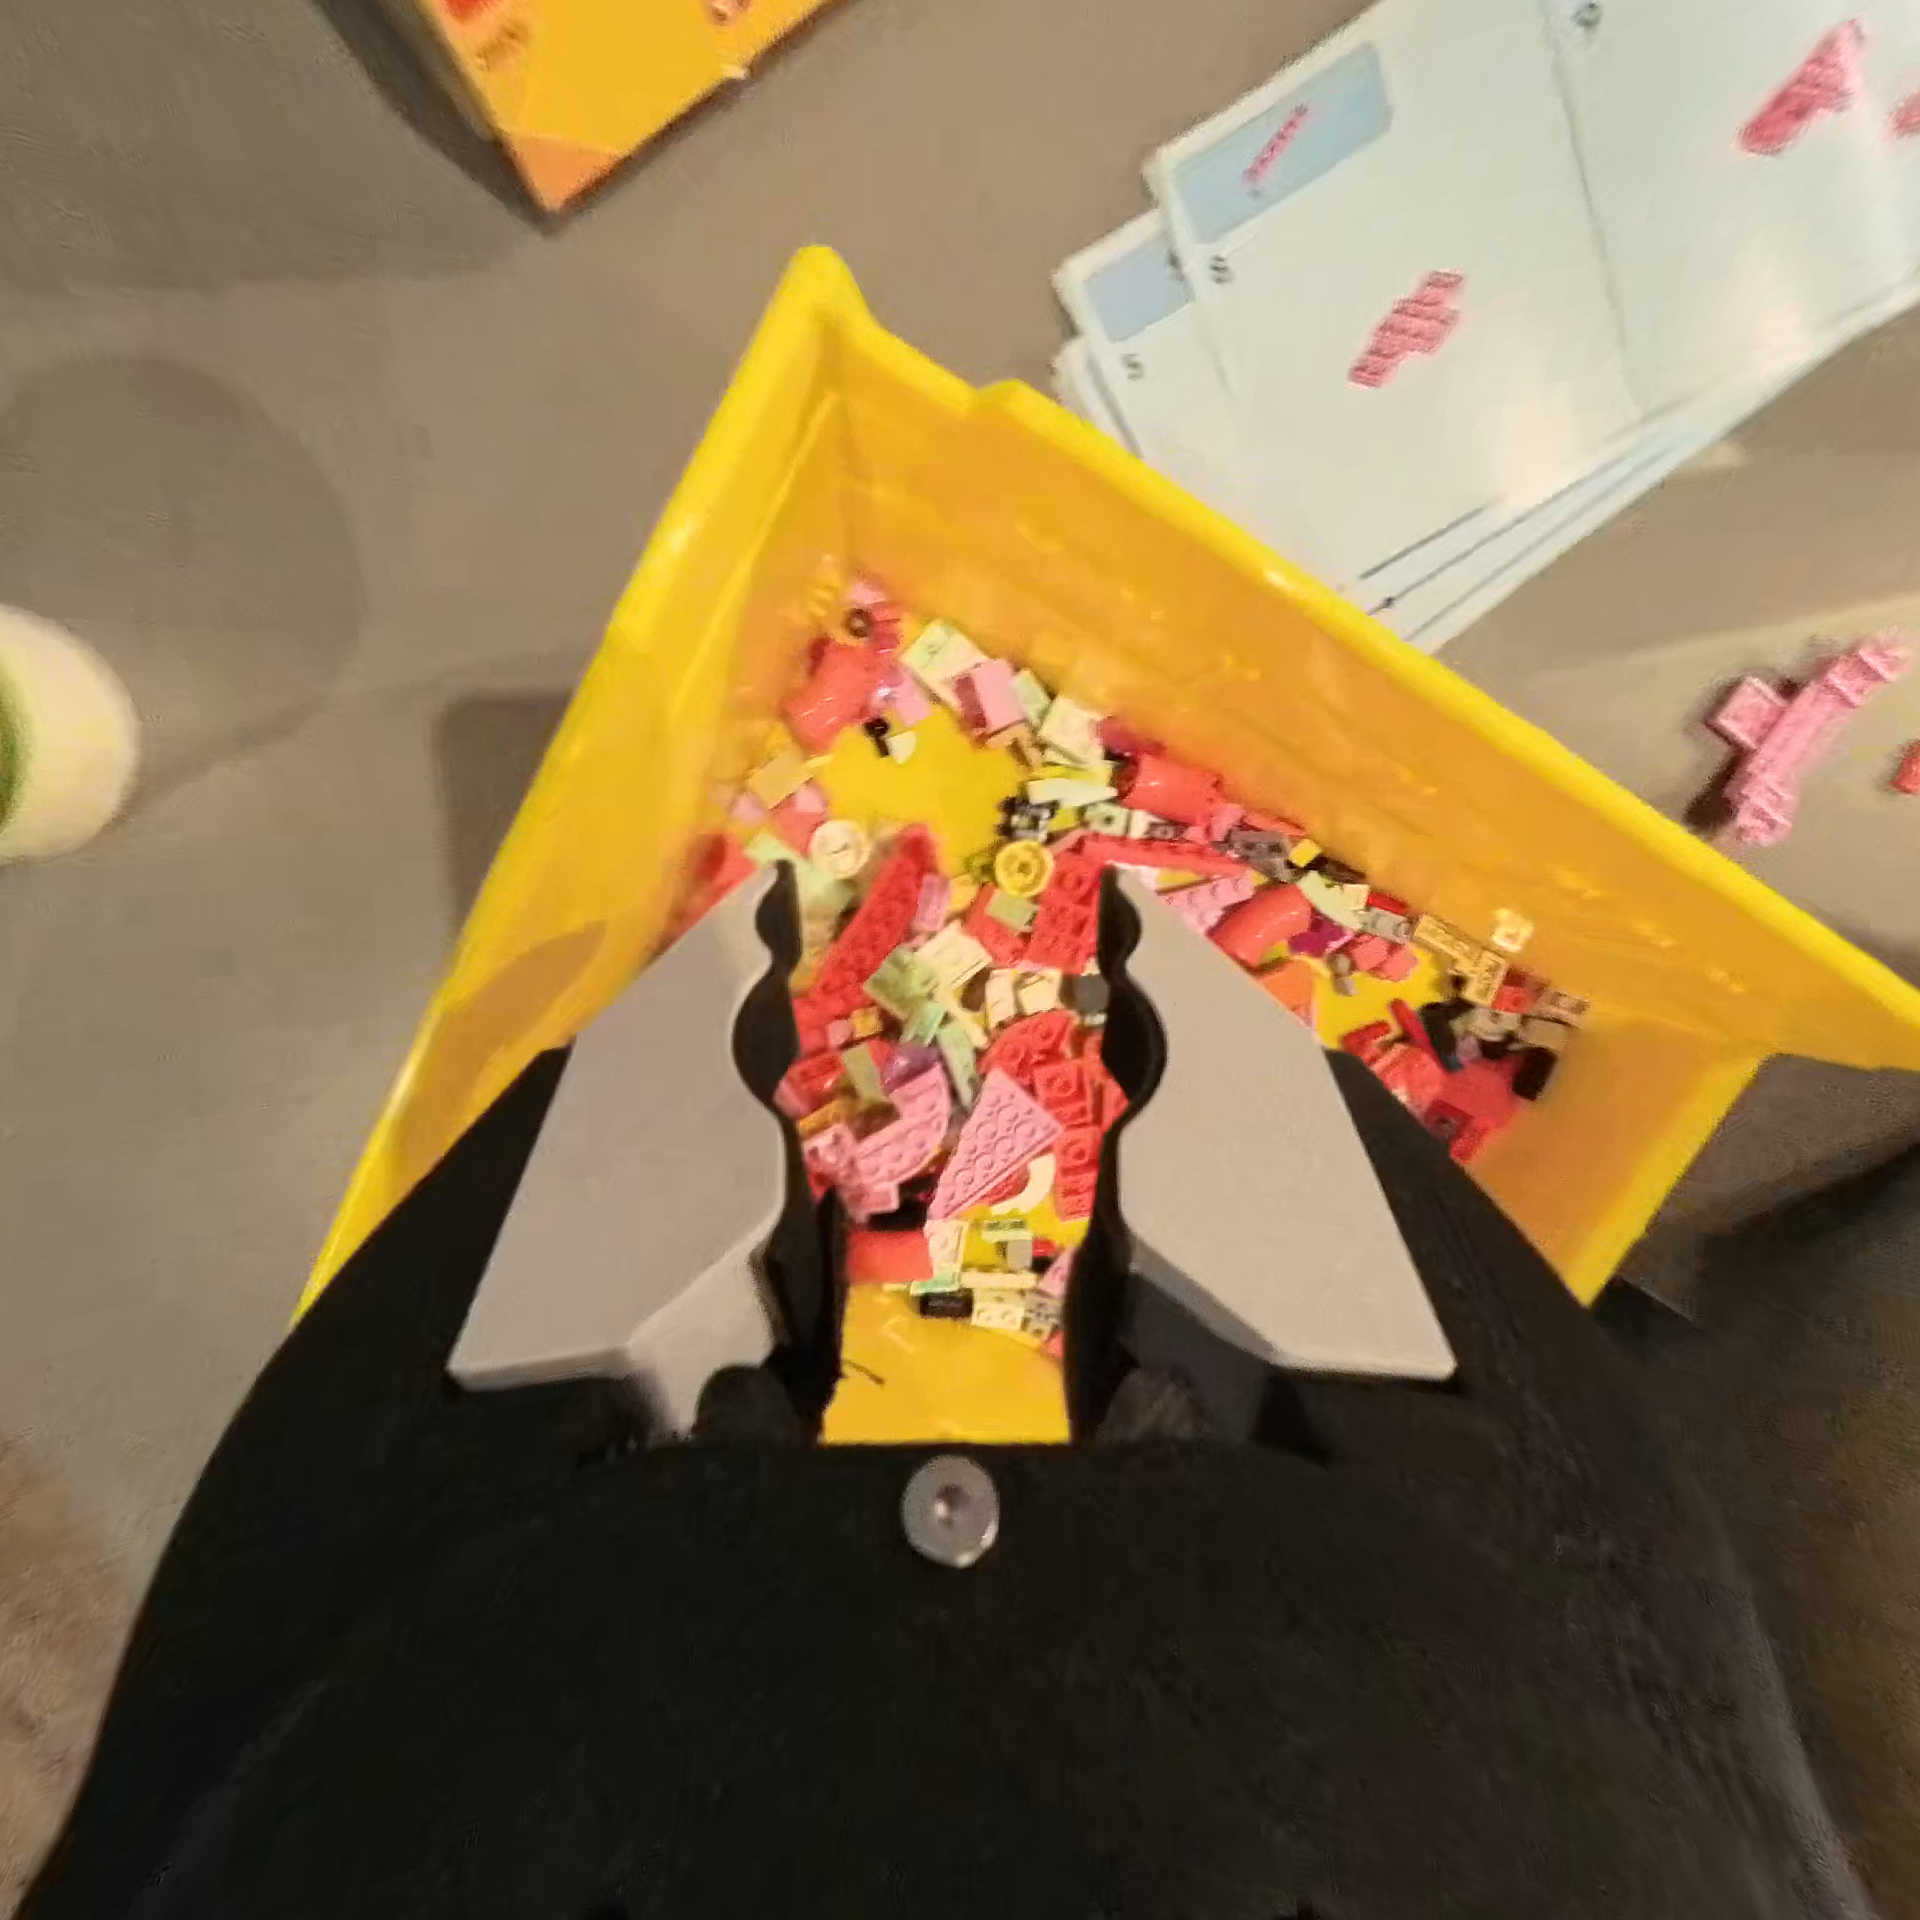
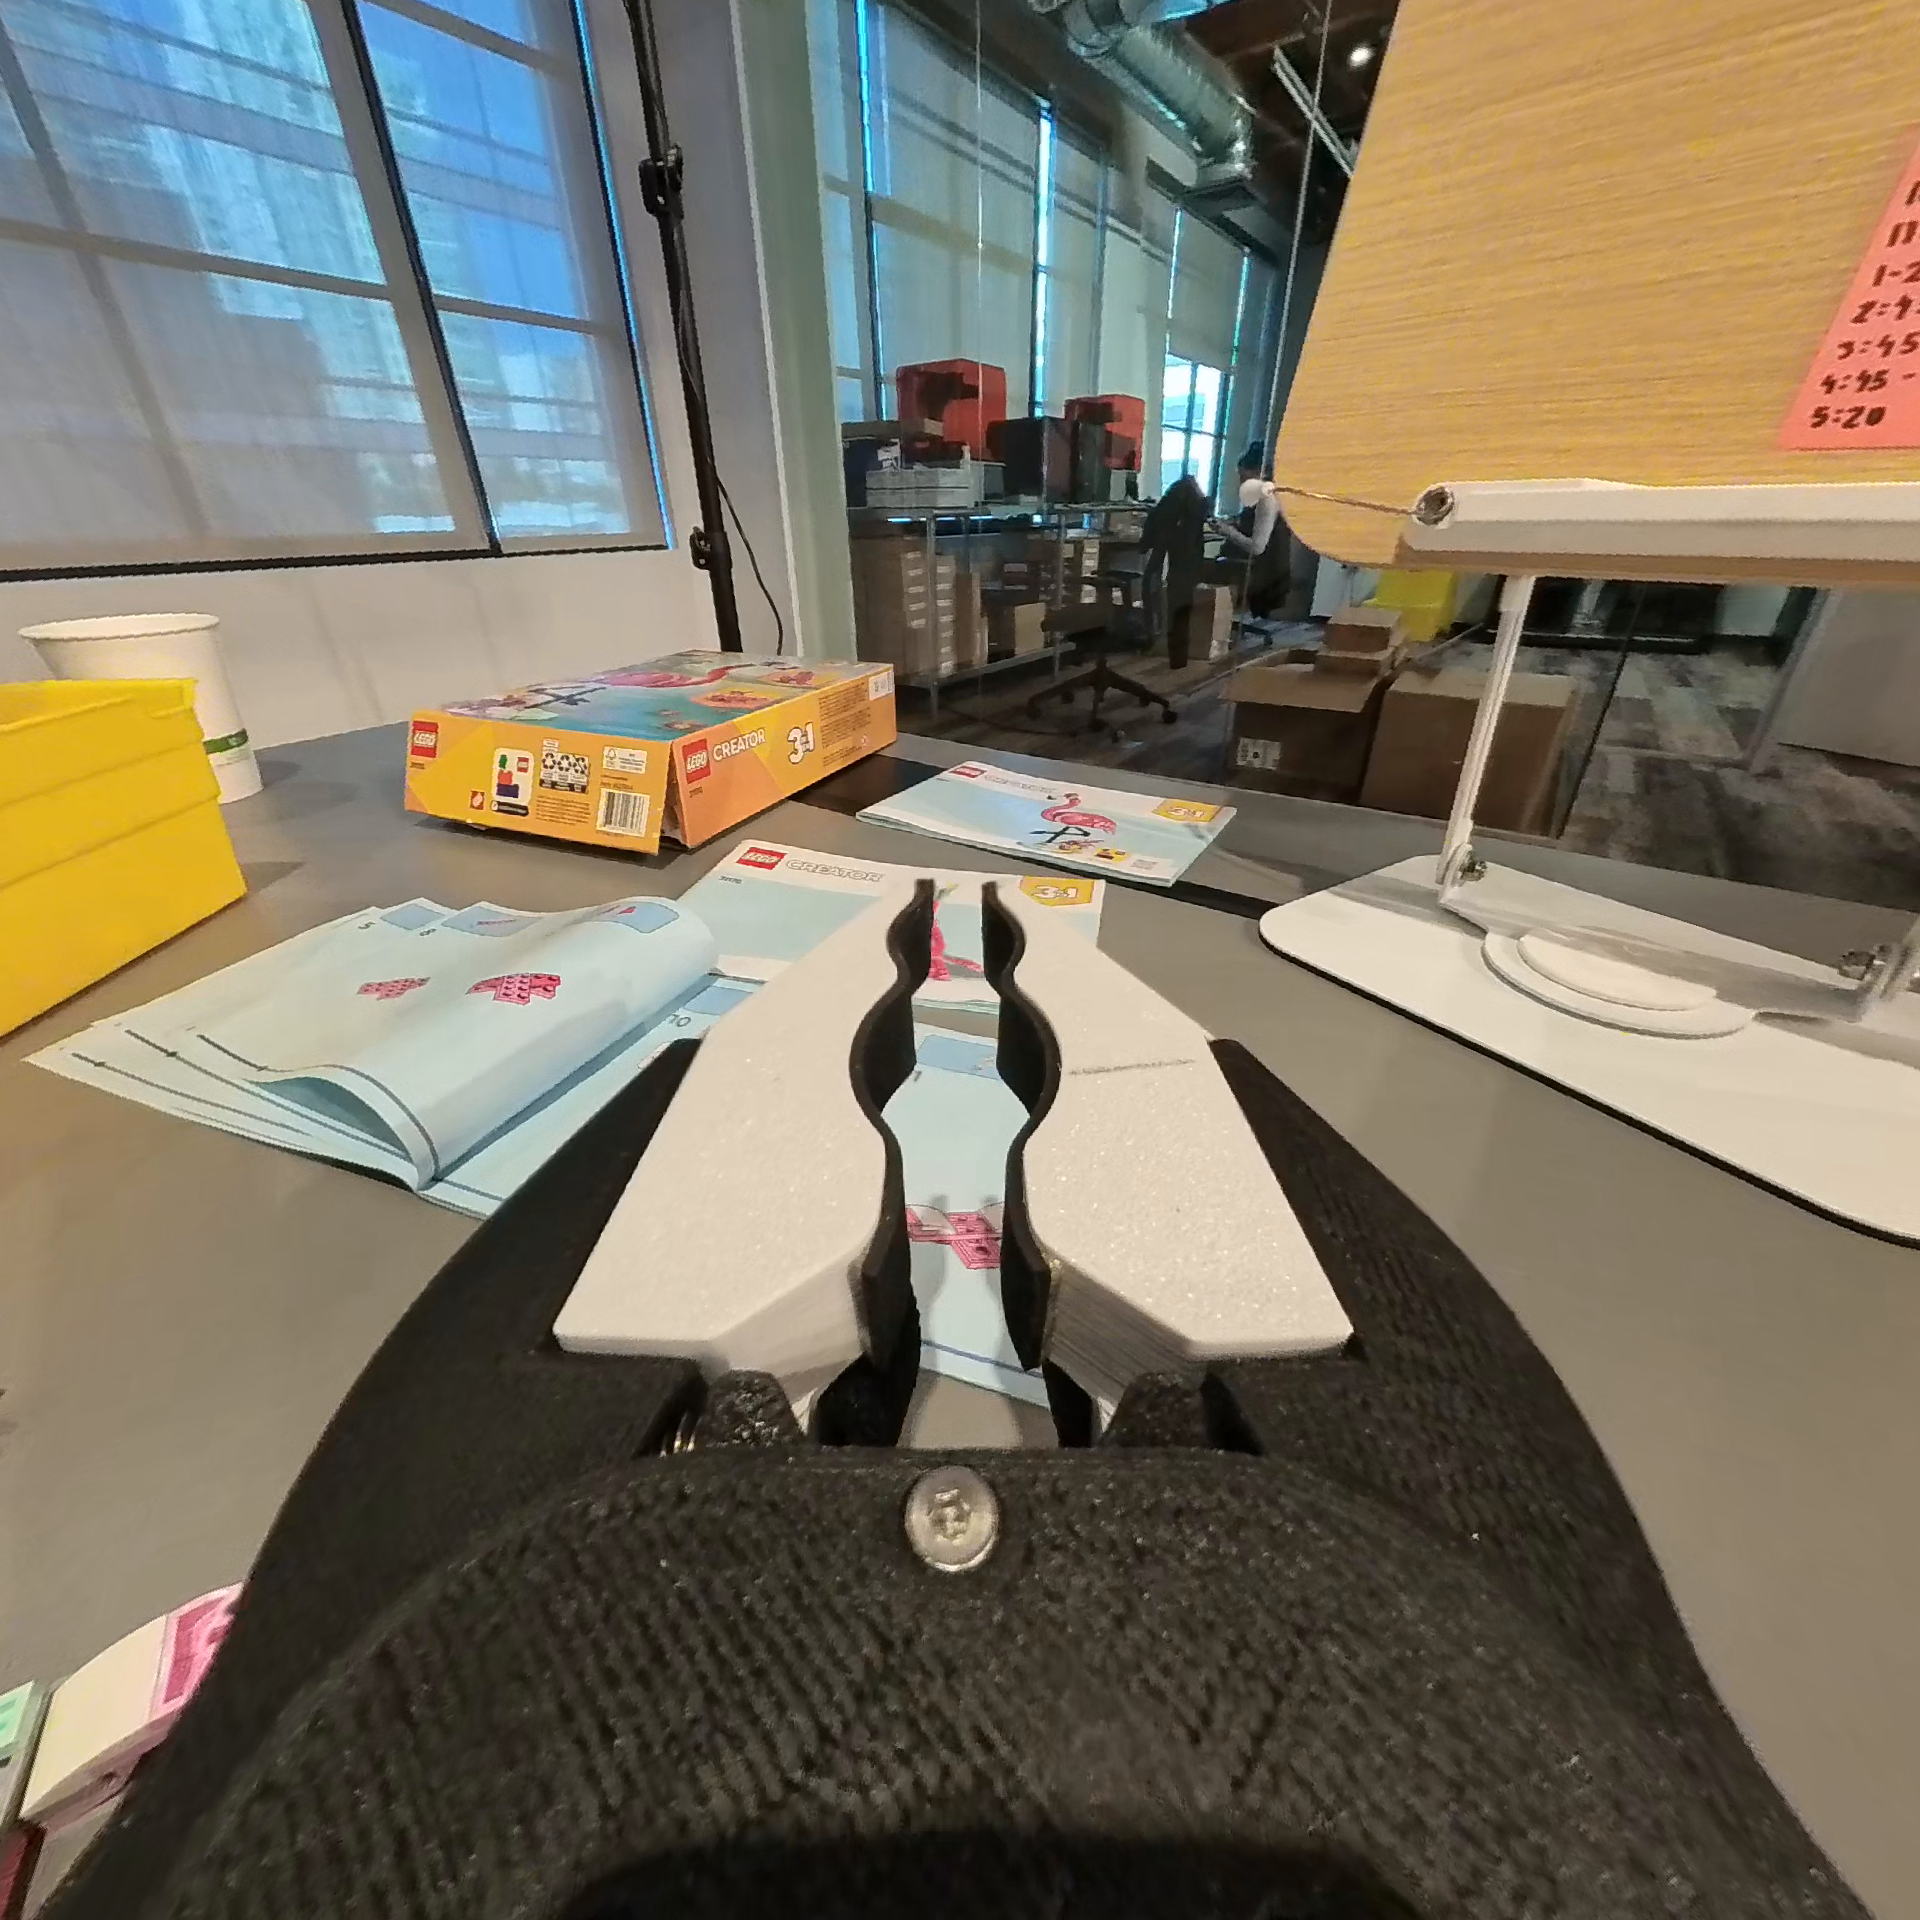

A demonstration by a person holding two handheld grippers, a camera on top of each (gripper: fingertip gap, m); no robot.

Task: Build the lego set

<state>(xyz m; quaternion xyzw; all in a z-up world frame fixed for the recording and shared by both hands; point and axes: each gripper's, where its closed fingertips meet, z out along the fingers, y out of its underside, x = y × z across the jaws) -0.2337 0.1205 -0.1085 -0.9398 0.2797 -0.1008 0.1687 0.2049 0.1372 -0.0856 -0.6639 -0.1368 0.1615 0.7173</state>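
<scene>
My left gripper (image 1: 945, 894) is open and empty. It hangs over a yellow bin (image 1: 1143, 582), its fingertips just above a heap of loose lego pieces (image 1: 997, 1039) in red, pink, pale green and white. A small pink lego assembly (image 1: 1808, 727) lies on the grey table to the right of the bin. My right gripper (image 2: 953, 896) hovers low over the open instruction booklet (image 2: 416, 1039), its jaws only a narrow gap apart with nothing between them. Pink and white lego pieces (image 2: 156, 1683) lie beside it at the lower left. The booklet also shows in the left wrist view (image 1: 1455, 260).
The lego box (image 2: 644, 758) lies at the back of the table, with a second booklet (image 2: 1049, 821) to its right. A paper cup (image 2: 156, 665) stands behind the yellow bin (image 2: 94, 831). A white stand base (image 2: 1558, 1039) holding a tilted wooden board (image 2: 1610, 260) fills the right side. One gripper's finger ends stand about 45 centimeters off the other's.
</scene>
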